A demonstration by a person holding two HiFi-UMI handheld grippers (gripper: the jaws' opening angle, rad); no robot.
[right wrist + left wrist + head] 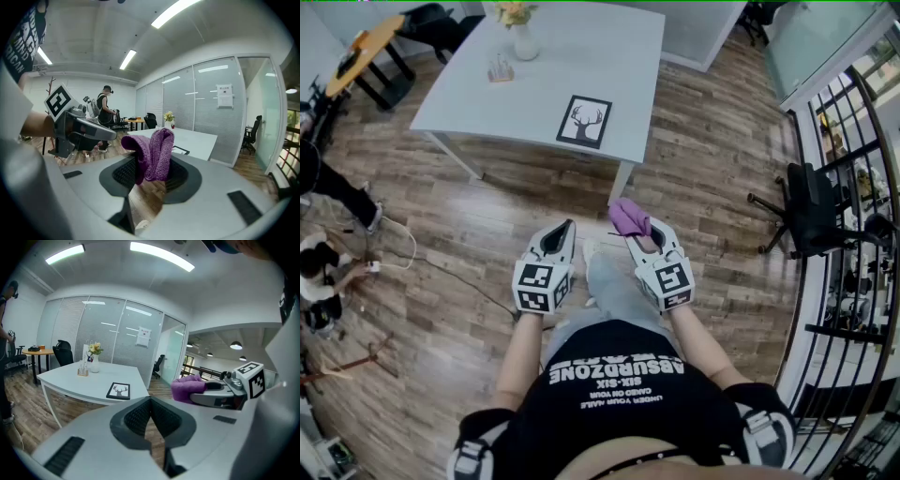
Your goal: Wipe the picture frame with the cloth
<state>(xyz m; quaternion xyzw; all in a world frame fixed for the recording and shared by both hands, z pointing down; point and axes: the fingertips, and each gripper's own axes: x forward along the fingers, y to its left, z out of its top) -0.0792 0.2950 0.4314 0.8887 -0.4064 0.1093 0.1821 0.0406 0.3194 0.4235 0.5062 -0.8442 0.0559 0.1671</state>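
A black picture frame (584,122) with a deer print lies flat near the front edge of the pale table (478,94); the same picture frame (118,391) shows in the left gripper view. My right gripper (638,232) is shut on a purple cloth (629,217), which bulges up between its jaws as a folded purple cloth (152,153). My left gripper (559,234) is shut and holds nothing (149,417). Both grippers hang over the wooden floor, well short of the table.
A vase of flowers (518,28) and a small rack (500,70) stand at the table's far side. An office chair (814,206) and a black railing (853,281) are at the right. A person (103,112) stands by a round table at the left.
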